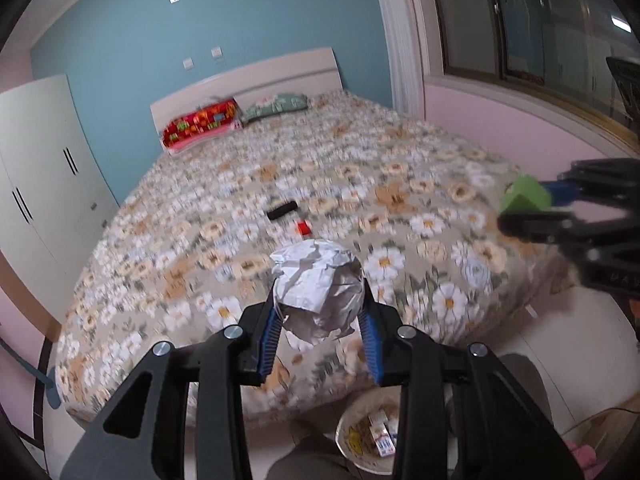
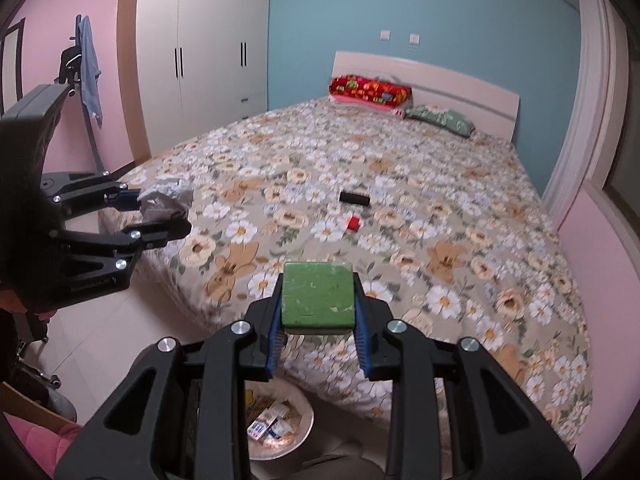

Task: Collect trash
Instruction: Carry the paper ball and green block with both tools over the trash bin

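Observation:
My left gripper [image 1: 319, 312] is shut on a crumpled ball of white paper [image 1: 316, 284], held above the foot of the flowered bed [image 1: 240, 184]. My right gripper [image 2: 319, 300] is shut on a flat green block [image 2: 318, 296], also over the bed's near edge. Each gripper shows in the other's view: the right one with the green block [image 1: 524, 198] at the right, the left one with the paper ball [image 2: 166, 198] at the left. A small red piece [image 2: 353, 223] and a black oblong object [image 2: 354, 199] lie on the bedspread. A round bin [image 2: 308, 426] with several wrappers stands on the floor below.
A white wardrobe [image 2: 200, 52] stands left of the bed, pillows [image 2: 370, 90] lie by the headboard. A window ledge [image 1: 520, 108] runs along the bed's right side. A pink cushion [image 2: 44, 444] and a chair edge sit at the lower left. A person's leg [image 1: 304, 464] shows below.

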Tool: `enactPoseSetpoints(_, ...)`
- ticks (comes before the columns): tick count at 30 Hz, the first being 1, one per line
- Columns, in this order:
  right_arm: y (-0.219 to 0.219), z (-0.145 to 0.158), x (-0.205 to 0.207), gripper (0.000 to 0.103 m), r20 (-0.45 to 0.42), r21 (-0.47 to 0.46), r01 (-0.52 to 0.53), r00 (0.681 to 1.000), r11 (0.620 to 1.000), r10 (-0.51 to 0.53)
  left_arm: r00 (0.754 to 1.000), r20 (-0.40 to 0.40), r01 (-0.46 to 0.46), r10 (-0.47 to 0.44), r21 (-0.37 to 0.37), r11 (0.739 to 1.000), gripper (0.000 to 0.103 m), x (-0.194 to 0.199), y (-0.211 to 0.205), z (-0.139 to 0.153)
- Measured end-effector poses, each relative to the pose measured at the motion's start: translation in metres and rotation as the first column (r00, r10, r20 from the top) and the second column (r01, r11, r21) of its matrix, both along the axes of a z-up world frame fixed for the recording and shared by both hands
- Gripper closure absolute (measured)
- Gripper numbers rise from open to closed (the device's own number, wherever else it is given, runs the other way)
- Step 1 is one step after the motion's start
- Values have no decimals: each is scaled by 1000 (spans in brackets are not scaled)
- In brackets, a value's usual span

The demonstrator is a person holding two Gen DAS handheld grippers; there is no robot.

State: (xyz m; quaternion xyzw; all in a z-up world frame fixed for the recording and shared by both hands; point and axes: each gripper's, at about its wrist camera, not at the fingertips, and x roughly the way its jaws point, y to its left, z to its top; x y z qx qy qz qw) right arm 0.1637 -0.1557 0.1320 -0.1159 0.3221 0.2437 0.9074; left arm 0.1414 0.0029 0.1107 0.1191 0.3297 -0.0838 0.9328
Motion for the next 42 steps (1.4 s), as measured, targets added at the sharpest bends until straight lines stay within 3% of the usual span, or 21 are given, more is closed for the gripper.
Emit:
enactPoseSetpoints(7,5,-61,7,72,-105,-4,-9,994,1000,9,991,-135,12,-15,-25,1000,65,4,0,-69)
enactPoseSetpoints(17,17,-143,8,72,-241,-21,-34,970,999,28,953,-303,-15,-8,-74,997,65,8,6,-155)
enactPoseSetpoints(30,34,-261,9,72,-451,-51,-37,893,998,10,894,-448,-48,8,-77,996,65,12,12,-251)
enactPoseSetpoints(42,43,-374,11,72,-616,-124,-23,786,992,-59,798,-603,-79,15,-80,994,65,15,5,-345)
